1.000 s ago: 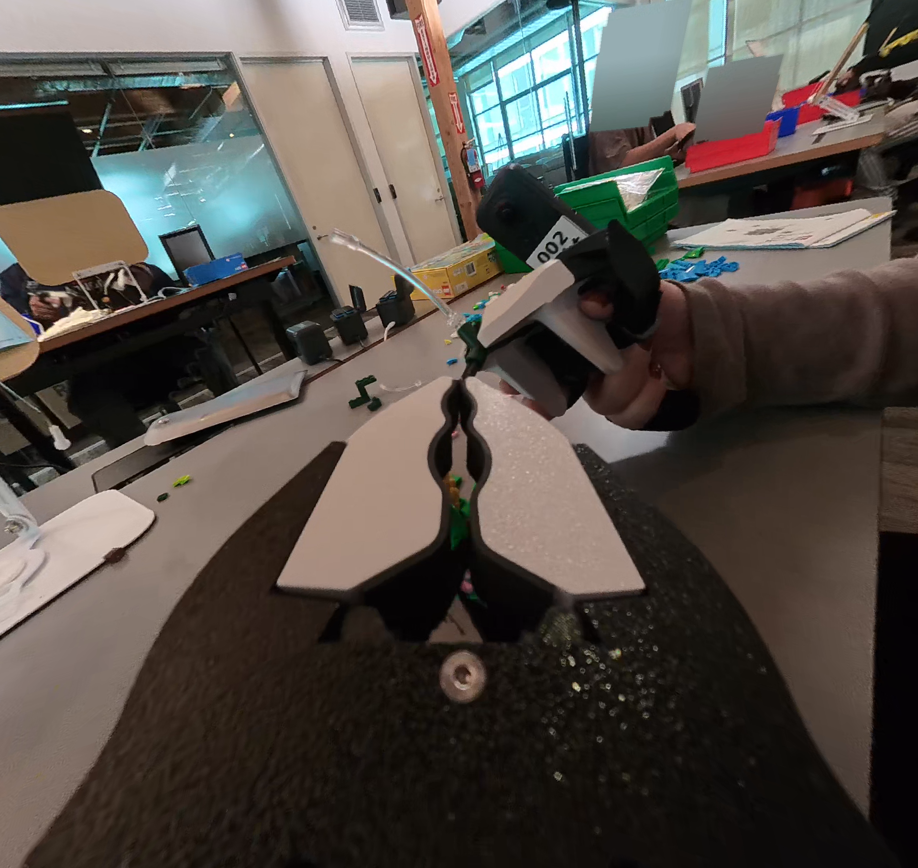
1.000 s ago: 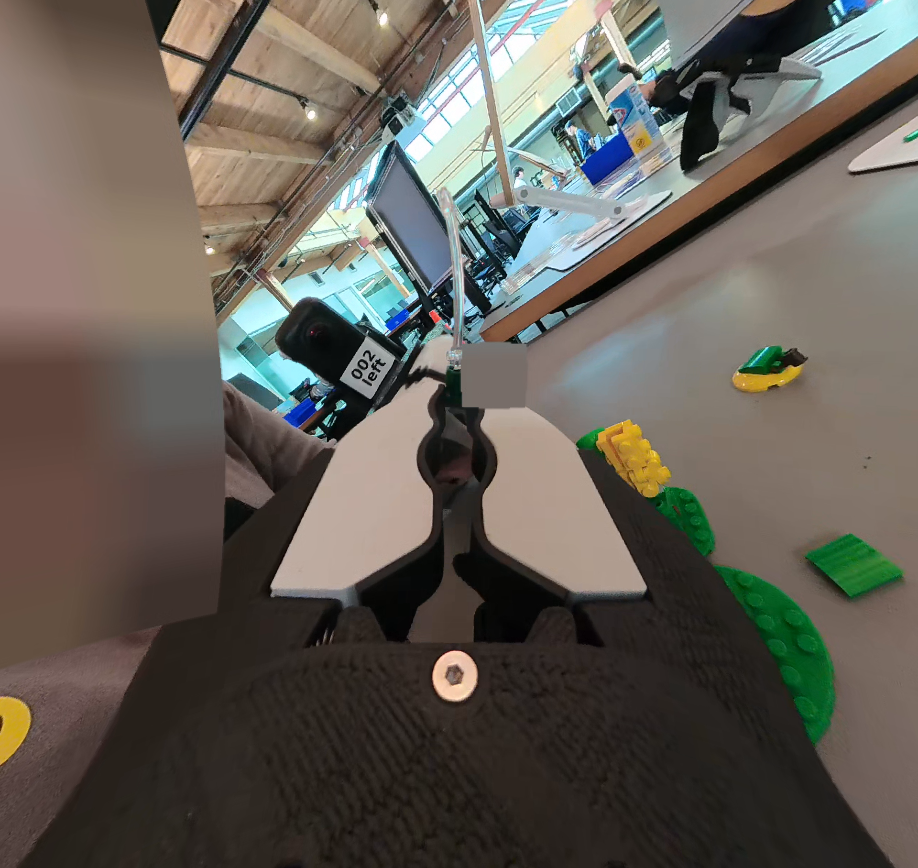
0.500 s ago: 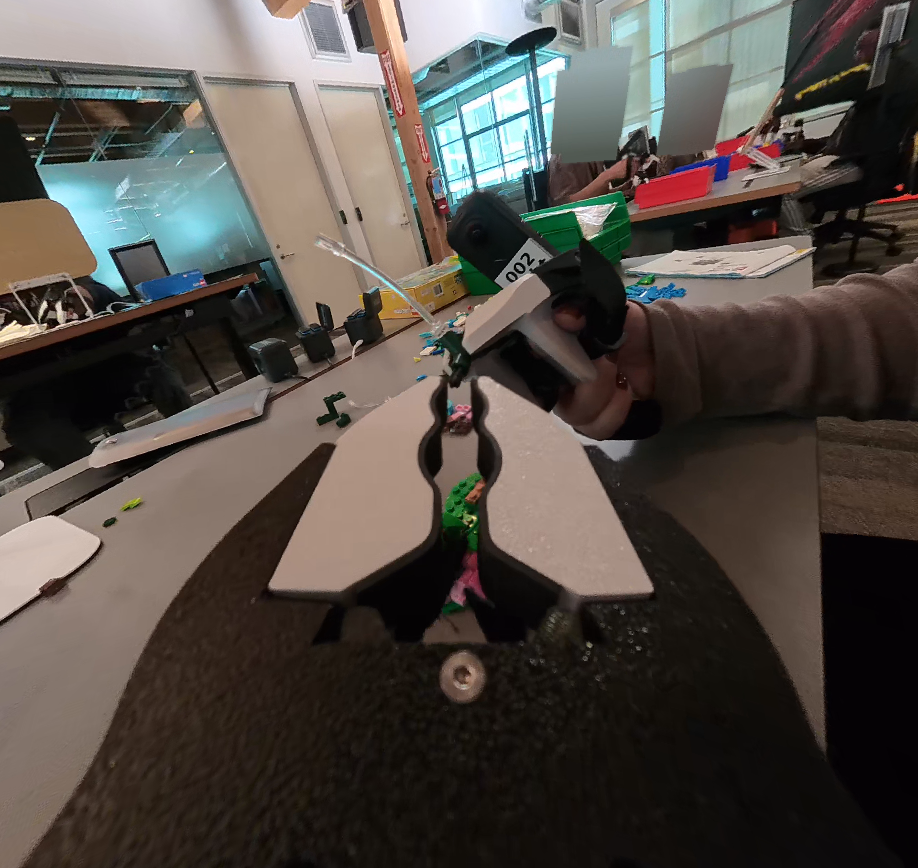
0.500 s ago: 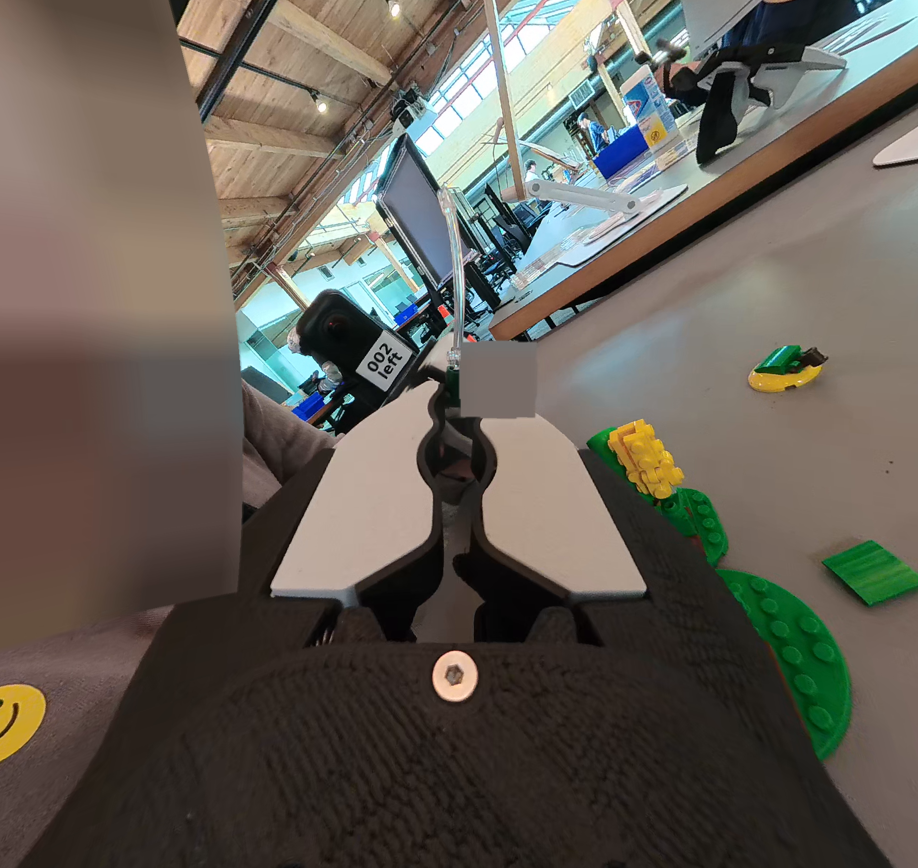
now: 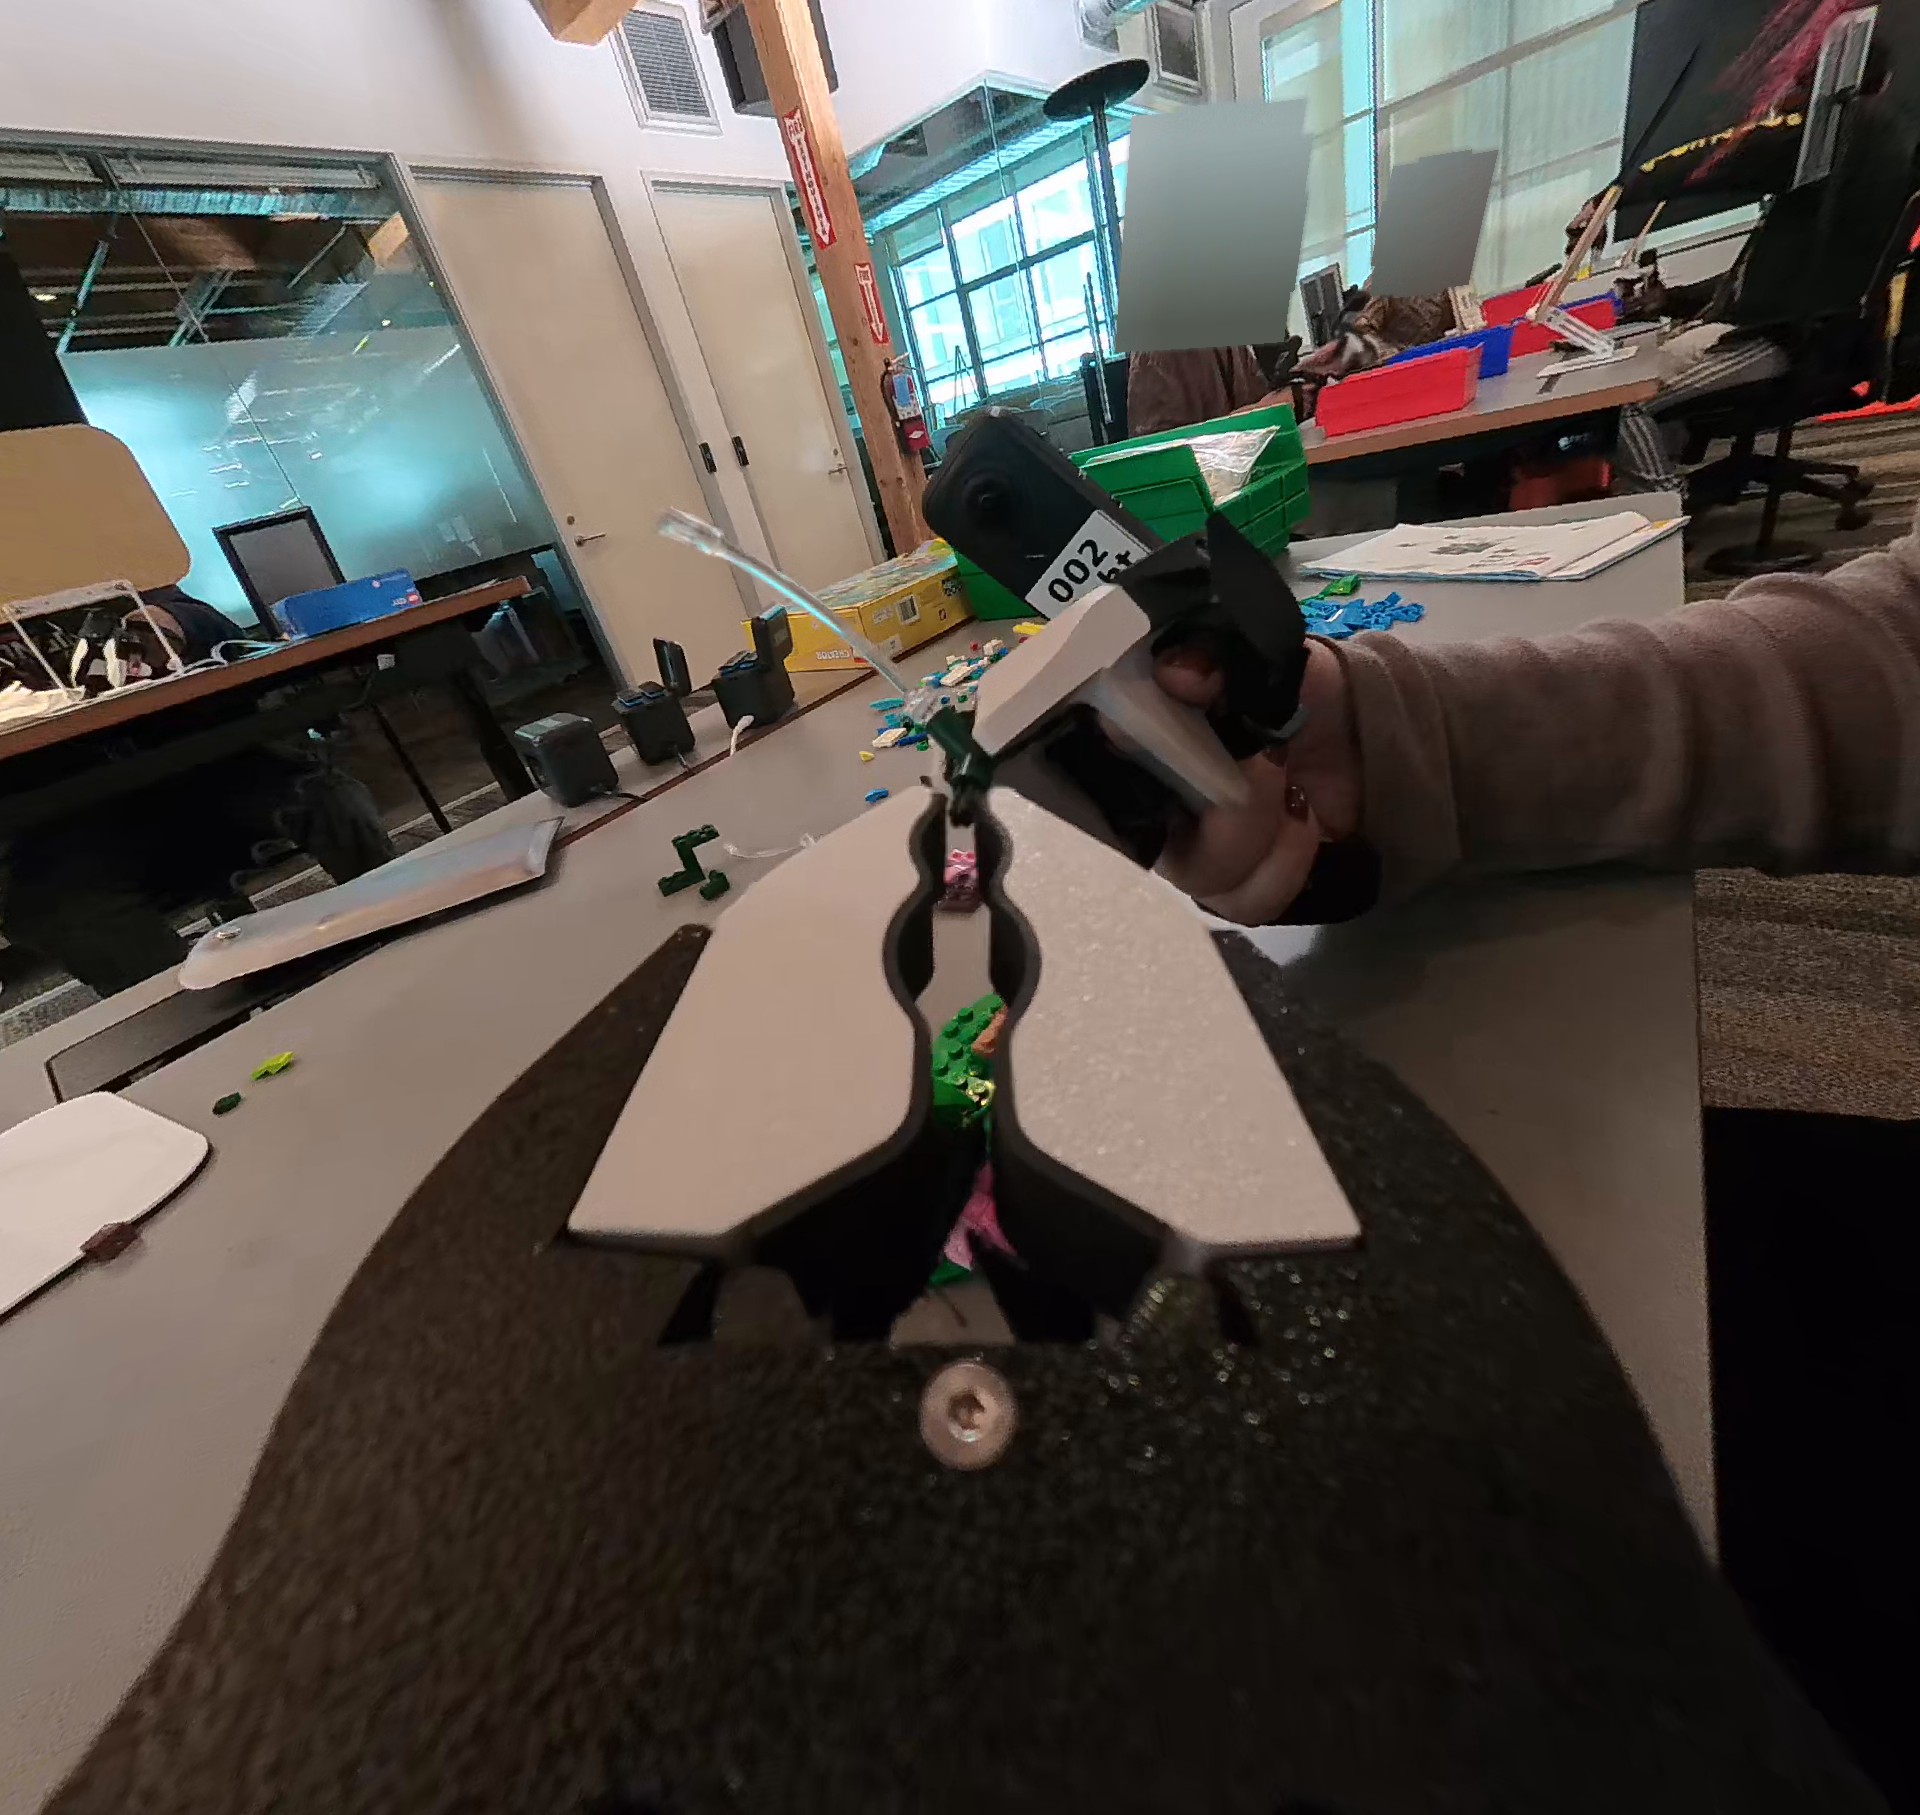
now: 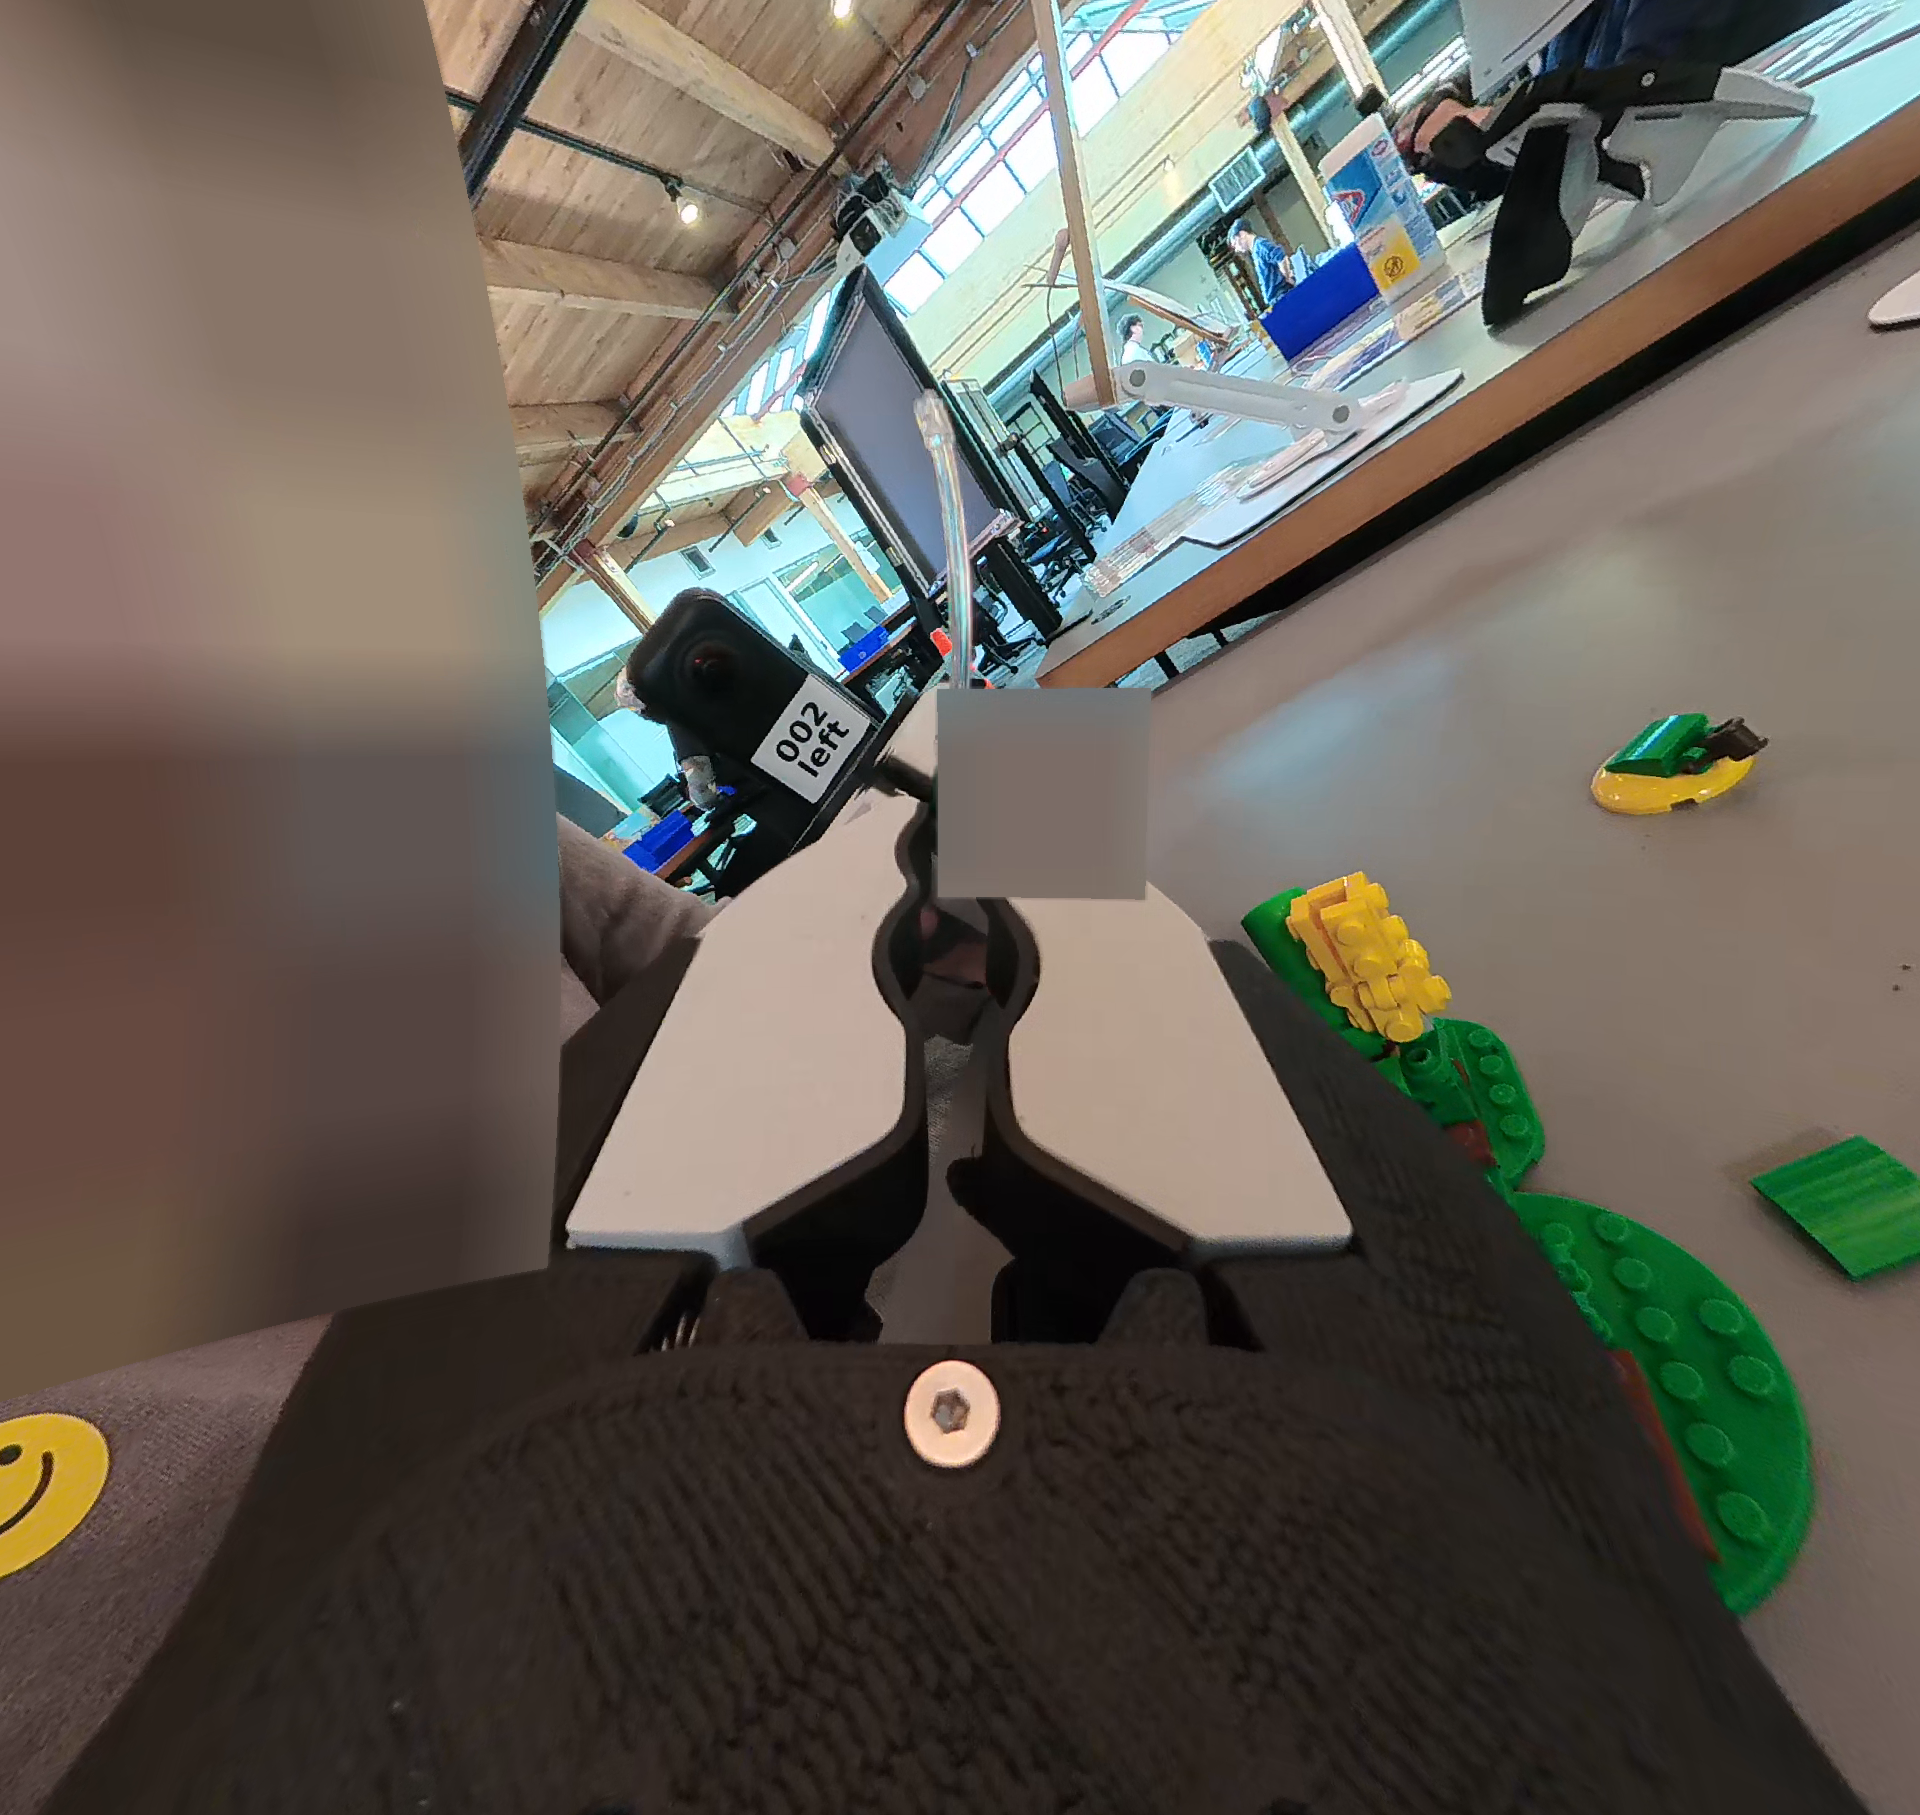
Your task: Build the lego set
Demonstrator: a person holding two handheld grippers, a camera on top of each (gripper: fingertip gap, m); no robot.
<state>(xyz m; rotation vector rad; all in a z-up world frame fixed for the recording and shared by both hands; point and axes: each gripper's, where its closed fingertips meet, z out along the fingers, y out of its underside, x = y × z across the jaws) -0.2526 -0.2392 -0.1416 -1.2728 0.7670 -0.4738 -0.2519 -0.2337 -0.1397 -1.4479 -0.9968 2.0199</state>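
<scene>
My left gripper (image 5: 961,809) is shut on a small dark green stem piece (image 5: 956,763) above the grey table (image 5: 468,986). A bent clear tube (image 5: 774,581) rises from that piece. My right gripper (image 5: 982,742), held in a hand, comes in from the right and pinches the same piece where the tube begins. In the right wrist view the right gripper (image 6: 925,820) is shut, with a patch over its right tip, and the clear tube (image 6: 951,539) stands above it. A green build with pink parts (image 5: 966,1059) lies under the left fingers.
Right wrist view: green round plates (image 6: 1662,1370) with a yellow flower (image 6: 1361,955), a green tile (image 6: 1839,1204), and a yellow and green piece (image 6: 1673,768). Left wrist view: loose bricks (image 5: 935,685), a dark green part (image 5: 691,861), a yellow box (image 5: 883,612), a booklet (image 5: 1486,550). Both grippers' tips are close together, under 4 cm apart. Both grippers' tips are roughly 15 centimeters from the green tile (image 6: 1839,1204).
Both grippers stay joined on the green piece and tube. They have shifted slightly together, and more of the green build shows under the left fingers.
</scene>
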